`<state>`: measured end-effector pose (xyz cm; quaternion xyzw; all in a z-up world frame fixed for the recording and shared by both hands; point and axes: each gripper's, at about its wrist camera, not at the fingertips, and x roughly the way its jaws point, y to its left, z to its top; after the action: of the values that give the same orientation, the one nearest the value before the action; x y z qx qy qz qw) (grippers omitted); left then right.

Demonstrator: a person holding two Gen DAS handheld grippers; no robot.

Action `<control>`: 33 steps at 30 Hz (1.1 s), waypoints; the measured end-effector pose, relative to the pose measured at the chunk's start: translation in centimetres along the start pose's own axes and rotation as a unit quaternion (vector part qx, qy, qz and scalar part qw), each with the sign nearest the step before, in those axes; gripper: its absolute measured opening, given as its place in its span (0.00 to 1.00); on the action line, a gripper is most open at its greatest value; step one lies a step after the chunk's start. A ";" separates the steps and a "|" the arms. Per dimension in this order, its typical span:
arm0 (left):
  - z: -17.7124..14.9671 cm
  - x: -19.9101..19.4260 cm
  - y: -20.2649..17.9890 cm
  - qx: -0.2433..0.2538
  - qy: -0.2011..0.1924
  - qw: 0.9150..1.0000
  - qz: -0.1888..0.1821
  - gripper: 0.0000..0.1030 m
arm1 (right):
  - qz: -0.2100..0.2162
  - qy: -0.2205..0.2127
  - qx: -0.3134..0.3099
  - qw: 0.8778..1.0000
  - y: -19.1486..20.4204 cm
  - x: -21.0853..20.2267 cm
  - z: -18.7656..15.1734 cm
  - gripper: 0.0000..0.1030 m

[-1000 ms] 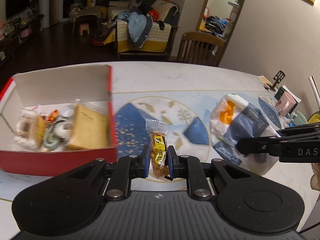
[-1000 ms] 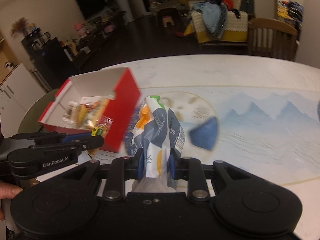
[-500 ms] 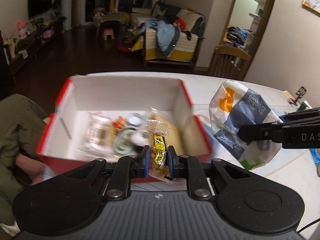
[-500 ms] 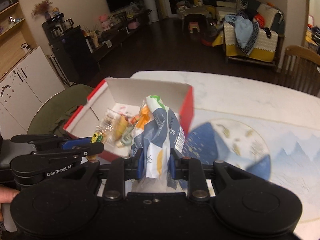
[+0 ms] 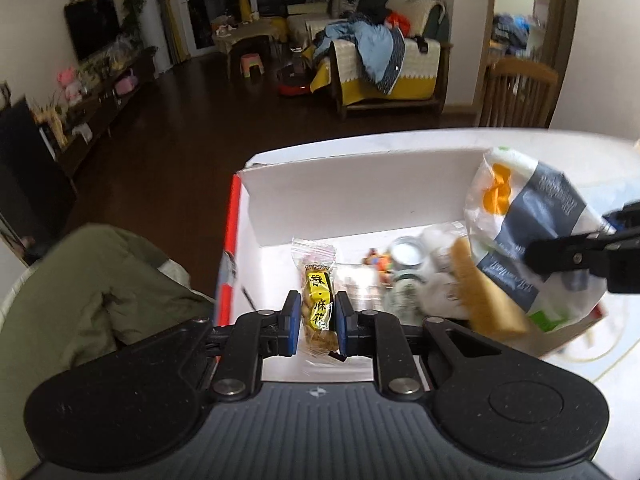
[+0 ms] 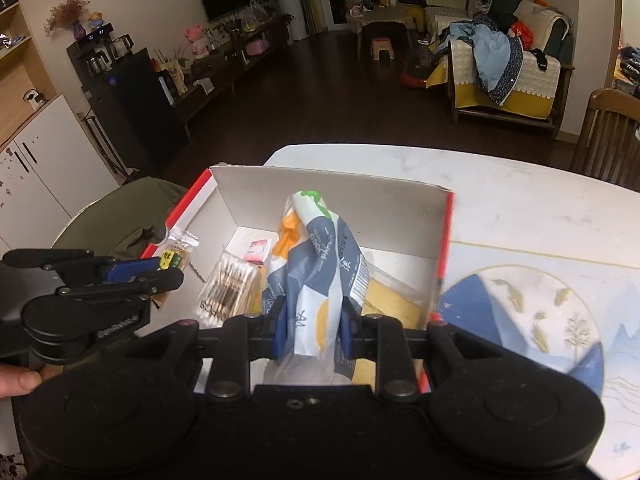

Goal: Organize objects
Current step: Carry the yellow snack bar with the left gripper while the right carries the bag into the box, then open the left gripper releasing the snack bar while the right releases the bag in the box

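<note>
Left gripper jaws clamp a snack packet, right gripper jaws a tissue pack, over the crowded red box.

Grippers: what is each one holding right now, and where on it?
Left gripper pinches the snack packet across its lower middle. Right gripper clamps the paper pack near its lower end.

Snack packet: clear glossy plastic film. Tissue pack: crinkled printed plastic wrap. Box: matt cardboard, red outside, white inside. Table: smooth marble-look top.
</note>
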<state>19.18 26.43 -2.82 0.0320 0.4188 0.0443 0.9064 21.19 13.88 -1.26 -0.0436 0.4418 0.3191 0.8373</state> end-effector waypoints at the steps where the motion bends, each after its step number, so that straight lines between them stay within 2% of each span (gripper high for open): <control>1: 0.2 0.5 -0.1 0.014 0.004 1.000 0.005 0.16 | -0.002 0.002 0.001 1.000 0.1 0.4 0.1 0.24; 4: 0.6 2.0 -0.5 0.049 0.021 0.998 0.021 0.16 | 0.000 0.009 0.005 1.000 0.2 1.5 0.3 0.24; 10: 0.7 4.2 -1.2 0.082 0.047 0.995 0.032 0.16 | -0.002 0.022 0.007 1.000 0.9 3.7 0.1 0.26; 16: 0.1 5.2 -1.5 0.079 0.060 0.995 0.017 0.16 | -0.002 0.031 -0.020 0.999 1.7 4.4 -0.6 0.31; 18: 0.0 5.4 -1.4 0.075 0.065 0.995 0.015 0.16 | 0.002 0.032 -0.019 0.999 1.7 4.3 -0.7 0.36; 22: -0.2 5.7 -1.1 0.061 0.075 0.995 0.005 0.16 | 0.019 0.030 -0.013 0.999 1.4 3.6 -0.5 0.39; 26: -0.6 5.6 -0.9 0.051 0.084 0.995 -0.009 0.16 | 0.026 0.021 -0.017 0.999 1.2 2.6 -0.4 0.49; 33: -0.8 5.1 -1.0 0.042 0.082 0.996 -0.013 0.17 | 0.036 0.013 -0.015 0.999 0.2 0.6 -0.5 0.53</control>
<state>21.92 25.99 -7.31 0.0606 0.4934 0.0179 0.8675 20.95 14.13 -2.03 -0.0443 0.4493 0.3553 0.8185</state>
